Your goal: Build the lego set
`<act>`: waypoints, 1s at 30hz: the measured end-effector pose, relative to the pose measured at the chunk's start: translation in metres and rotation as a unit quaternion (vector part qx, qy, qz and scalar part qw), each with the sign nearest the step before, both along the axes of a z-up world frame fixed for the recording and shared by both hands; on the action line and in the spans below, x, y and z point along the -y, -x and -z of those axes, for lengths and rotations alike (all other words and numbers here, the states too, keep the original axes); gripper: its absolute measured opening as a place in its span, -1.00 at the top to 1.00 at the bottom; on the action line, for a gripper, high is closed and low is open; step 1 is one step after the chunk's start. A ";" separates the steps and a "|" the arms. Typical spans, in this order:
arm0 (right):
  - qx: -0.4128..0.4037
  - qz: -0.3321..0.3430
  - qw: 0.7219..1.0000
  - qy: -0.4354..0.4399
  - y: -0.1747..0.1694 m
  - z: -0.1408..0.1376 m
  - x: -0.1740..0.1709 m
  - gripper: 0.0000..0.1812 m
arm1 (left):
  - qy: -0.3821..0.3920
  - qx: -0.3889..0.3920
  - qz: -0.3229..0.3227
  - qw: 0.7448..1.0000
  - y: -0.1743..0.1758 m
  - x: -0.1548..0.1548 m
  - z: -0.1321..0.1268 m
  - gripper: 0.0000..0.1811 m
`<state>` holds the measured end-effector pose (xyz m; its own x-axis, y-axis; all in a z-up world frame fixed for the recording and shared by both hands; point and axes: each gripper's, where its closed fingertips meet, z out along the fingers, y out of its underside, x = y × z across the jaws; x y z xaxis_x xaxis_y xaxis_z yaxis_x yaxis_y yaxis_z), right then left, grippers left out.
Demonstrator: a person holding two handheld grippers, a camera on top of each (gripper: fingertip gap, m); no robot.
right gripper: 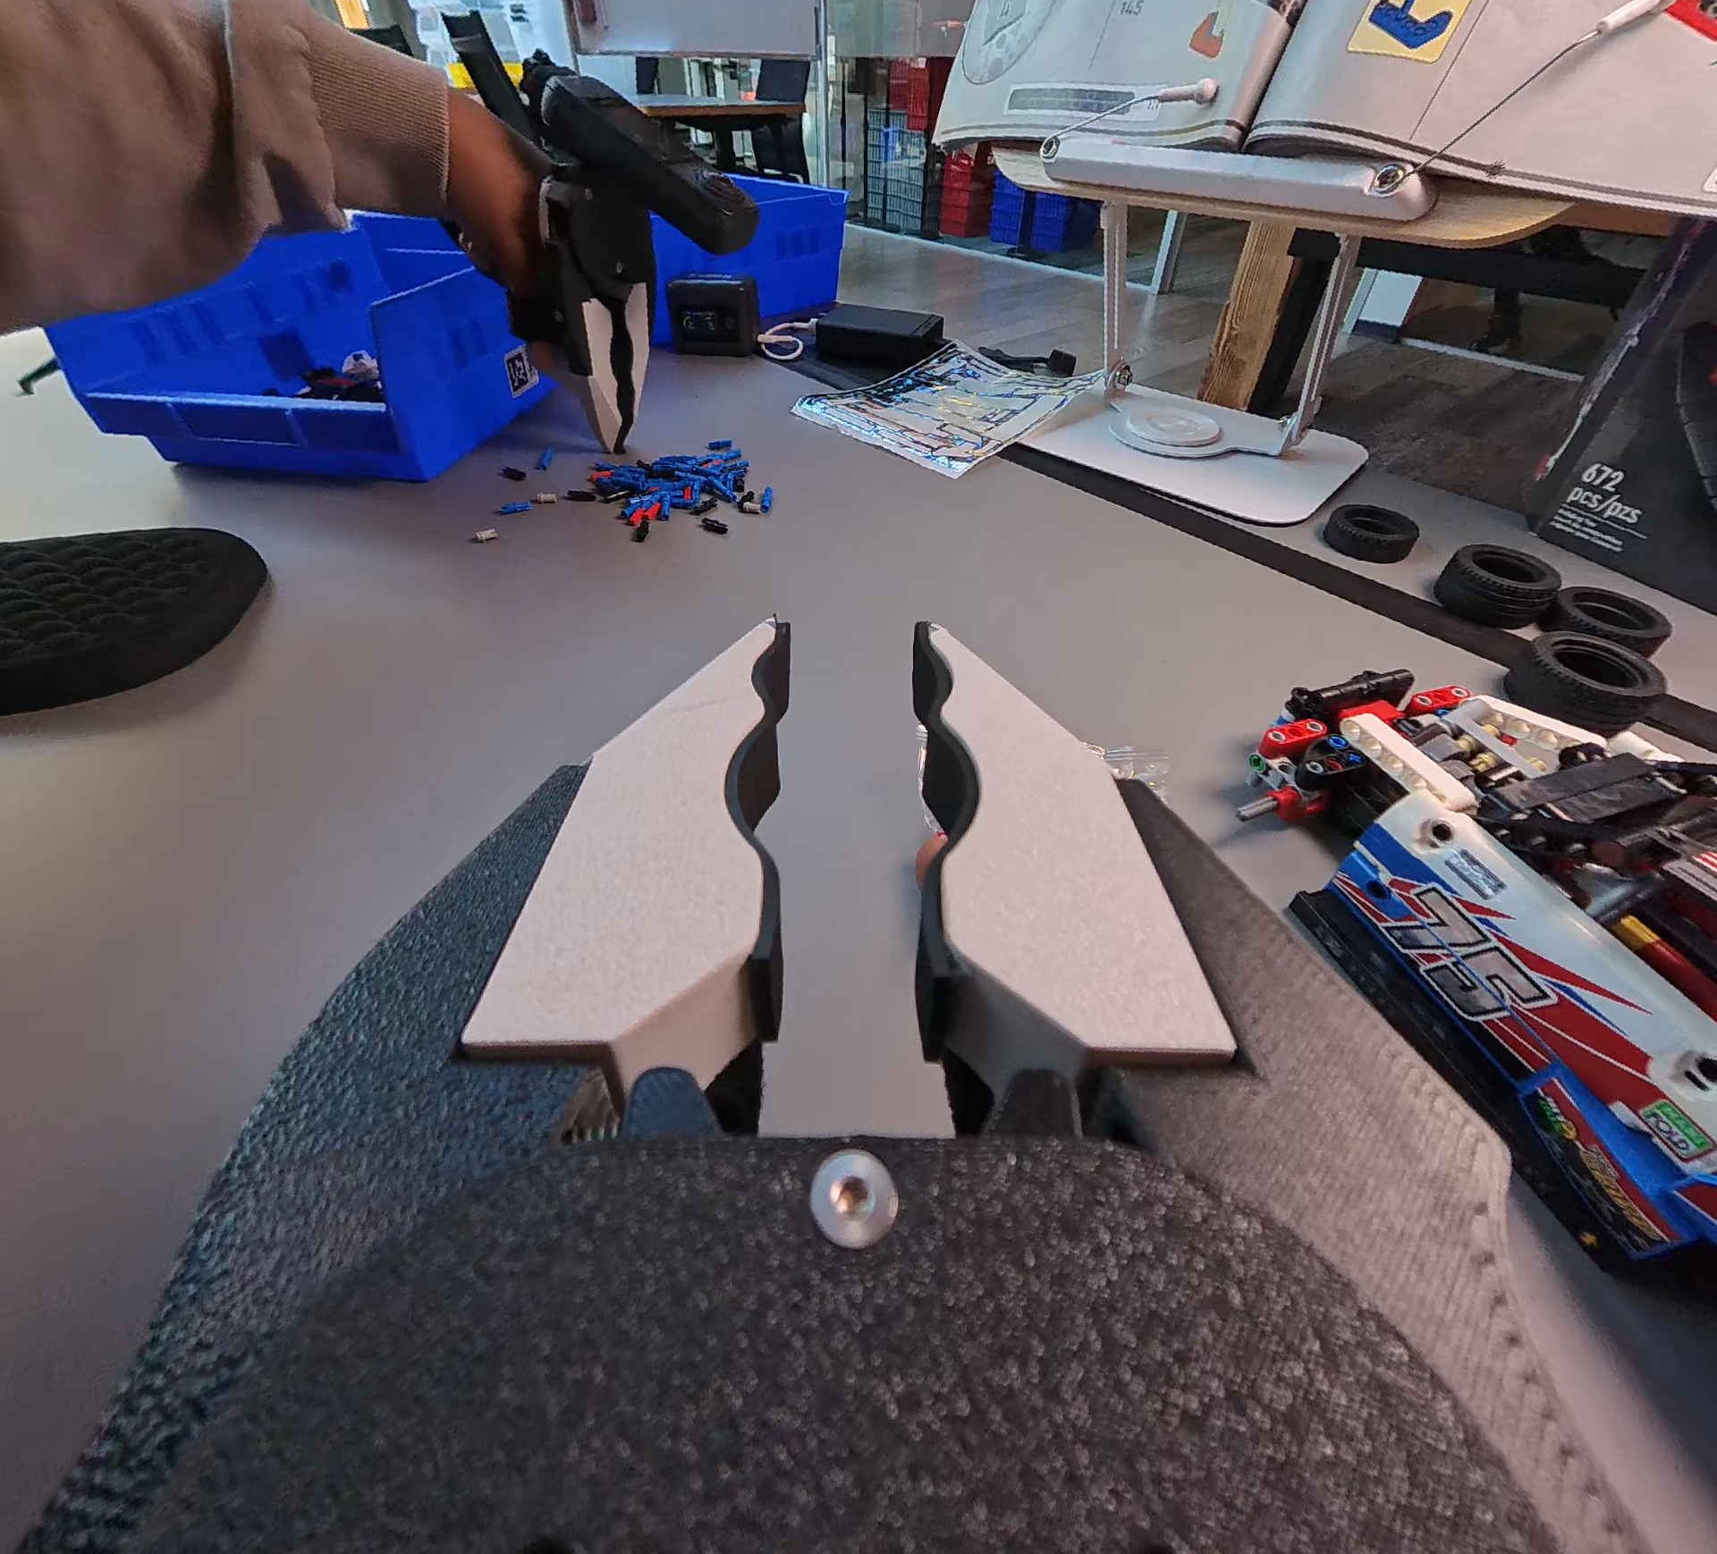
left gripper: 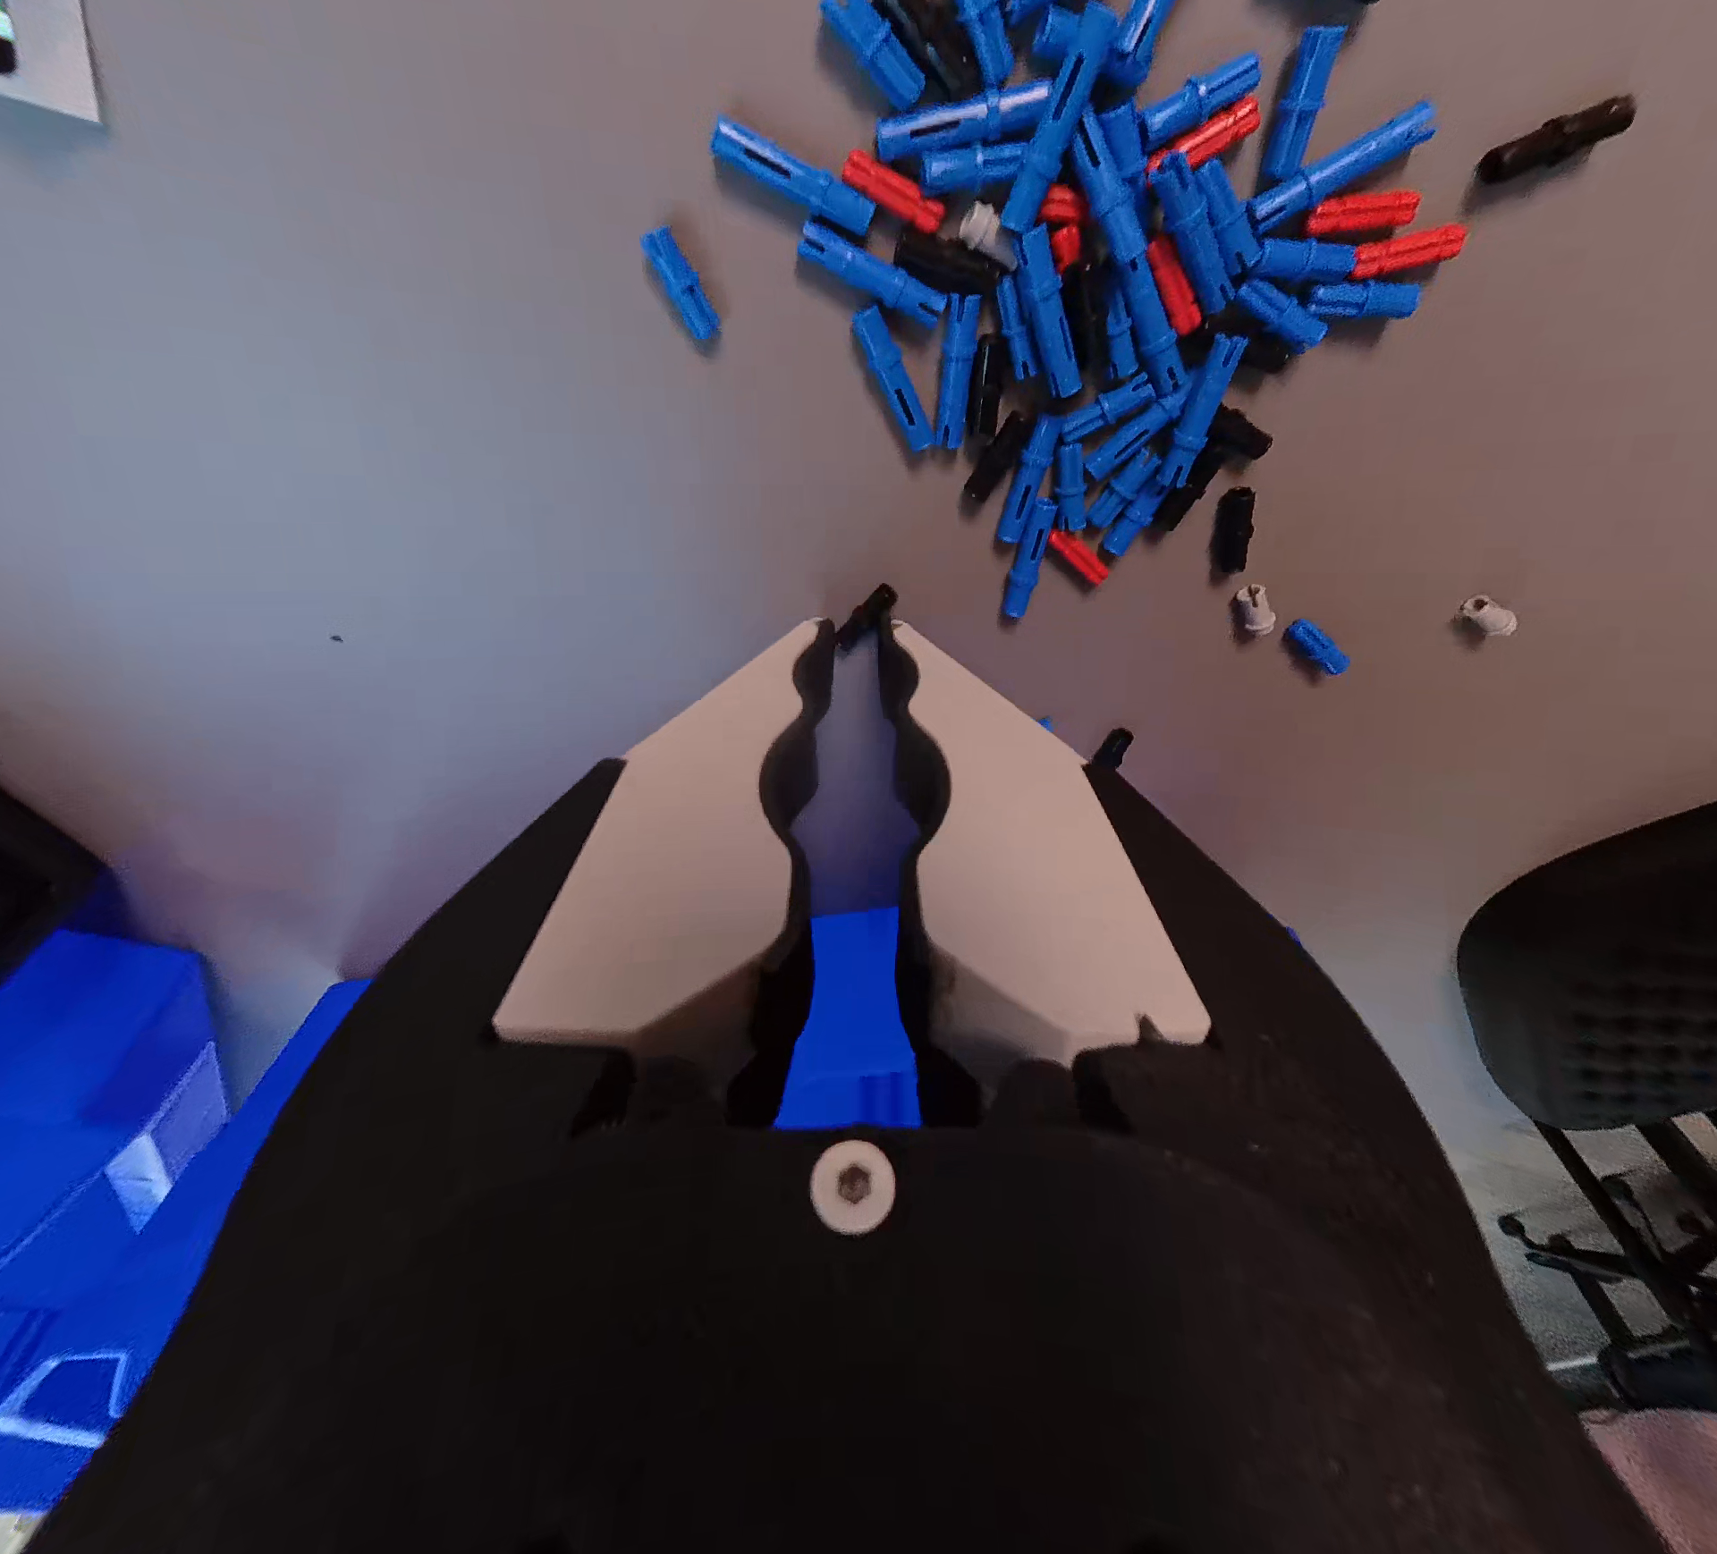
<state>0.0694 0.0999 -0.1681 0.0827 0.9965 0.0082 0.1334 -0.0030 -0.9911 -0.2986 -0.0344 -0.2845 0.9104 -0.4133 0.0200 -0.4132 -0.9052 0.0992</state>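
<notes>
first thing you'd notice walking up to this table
The heap of blue, red and black connector pins on the grey table, with the left gripper pinching a black pin at its near edge. Then the half-built race car at the right, loose tyres behind it.

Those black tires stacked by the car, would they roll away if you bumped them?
Probably not now: the black tires lie flat on their sides on the table. Stood on edge, they would likely roll, being round. They look rubbery, so the right gripper, now open, should grip them without slipping.
</notes>
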 end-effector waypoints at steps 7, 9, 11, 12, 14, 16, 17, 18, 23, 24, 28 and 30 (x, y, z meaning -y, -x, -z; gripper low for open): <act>0.003 0.001 1.000 -0.002 0.000 0.002 0.000 0.73 | -0.093 0.041 0.006 0.995 -0.024 -0.038 -0.004 0.85; 0.003 0.002 1.000 -0.002 0.000 0.002 -0.001 0.73 | -0.115 0.055 0.018 0.992 -0.028 -0.041 -0.012 0.80; 0.002 0.001 1.000 -0.001 0.000 0.001 -0.001 0.73 | -0.104 0.048 0.035 0.993 -0.024 -0.031 -0.018 0.75; 0.003 0.000 1.000 -0.002 0.000 0.002 0.000 0.73 | -0.084 0.039 0.054 0.994 -0.021 -0.020 -0.019 0.75; 0.003 -0.001 1.000 -0.002 0.000 0.002 0.000 0.73 | -0.027 0.020 0.110 0.993 -0.015 0.008 -0.019 0.78; 0.005 -0.002 1.000 -0.002 0.001 0.003 0.001 0.73 | 0.037 0.001 0.133 0.990 -0.012 0.034 -0.016 0.73; 0.006 -0.002 1.000 -0.003 0.001 0.003 0.001 0.73 | 0.061 -0.002 0.137 0.989 -0.013 0.043 -0.013 0.70; 0.006 -0.002 1.000 -0.003 0.001 0.003 0.001 0.73 | 0.081 -0.004 0.141 0.987 -0.015 0.051 -0.011 0.64; 0.005 0.002 1.000 -0.003 0.000 0.003 -0.001 0.73 | 0.119 -0.042 0.134 0.983 -0.019 0.064 -0.003 0.44; 0.005 0.002 1.000 -0.002 0.000 0.003 -0.001 0.73 | 0.119 -0.048 0.133 0.983 -0.018 0.063 -0.002 0.45; 0.007 0.001 1.000 -0.004 0.001 0.003 0.000 0.73 | 0.096 -0.058 0.115 0.987 -0.019 0.055 -0.001 0.64; 0.007 0.002 1.000 -0.005 0.000 0.003 0.000 0.73 | 0.079 -0.054 0.104 0.990 -0.020 0.050 0.000 0.72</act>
